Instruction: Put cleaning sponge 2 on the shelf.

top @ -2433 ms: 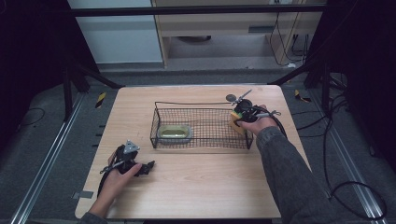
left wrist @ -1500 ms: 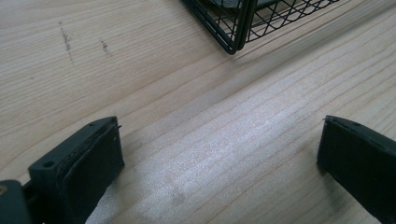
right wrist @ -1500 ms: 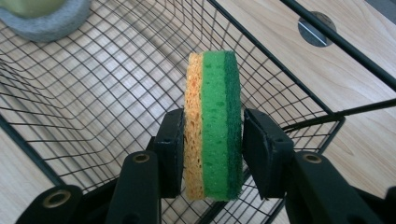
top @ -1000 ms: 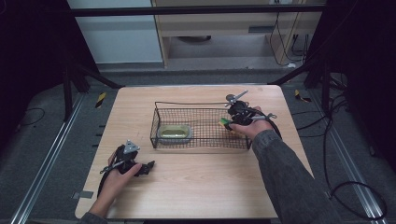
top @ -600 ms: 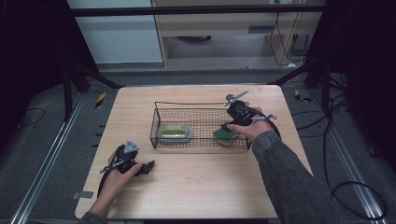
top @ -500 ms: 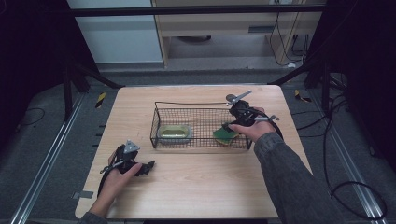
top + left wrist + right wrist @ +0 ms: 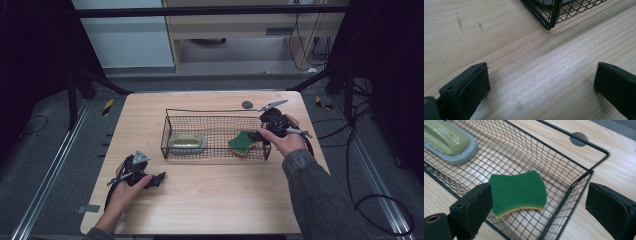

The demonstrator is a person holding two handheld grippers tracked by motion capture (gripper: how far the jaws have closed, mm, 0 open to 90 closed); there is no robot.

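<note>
The sponge (image 7: 517, 192), green scouring face up over a yellow layer, lies flat on the floor of the wire basket (image 7: 215, 112) at its right end. In the right gripper view it sits ahead of the right gripper (image 7: 539, 207), reaching toward ten o'clock from the gap, its near left corner hidden behind the left jaw; the pads do not press on it. Those jaws have just been opening and now stand wide, the right one outside the basket's end wall. A moment ago the sponge hung in this gripper above the basket; it now rests on the mesh, freed, and the hand sits a little farther toward three o'clock in the high view.

At the basket's nine o'clock end lies a scrubber (image 7: 187, 142) with an olive-green handle on a grey pad, unmoved. A dark round plug (image 7: 247, 104) sits in the table (image 7: 225, 200) at twelve o'clock of the basket. The left gripper (image 7: 541, 87) rests at seven o'clock, jaws spread over bare wood, as before. No writing is readable.
</note>
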